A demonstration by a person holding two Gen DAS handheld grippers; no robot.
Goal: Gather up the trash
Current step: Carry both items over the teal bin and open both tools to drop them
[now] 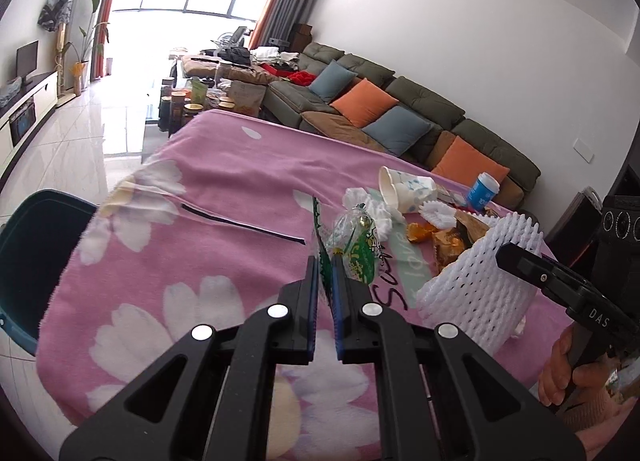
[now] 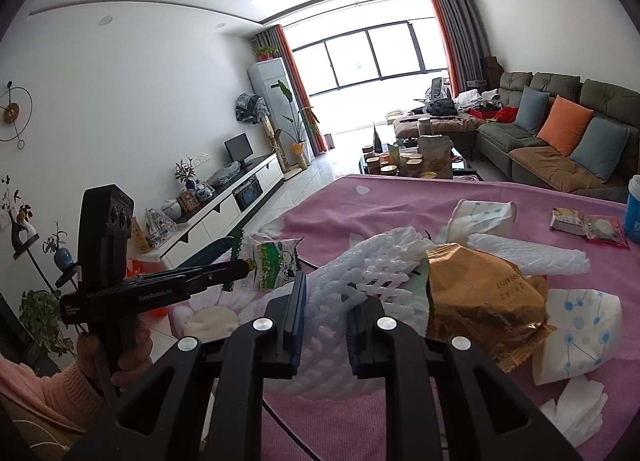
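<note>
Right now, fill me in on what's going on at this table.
A person is clearing trash off a table under a pink flowered blanket, one handheld gripper in each hand. The left gripper is shut on a green snack wrapper. The right gripper is shut on a white foam fruit net. A paper cup, a gold wrapper and tissue remain. A dark bin stands beside the table.

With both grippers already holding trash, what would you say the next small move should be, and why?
Probably swing the left gripper left, toward the dark bin beside the table. It is shut on the green snack wrapper, which hangs clear of the pink cloth, so the wrapper looks ready to carry over. The right gripper is shut on the white foam net and could follow.
</note>
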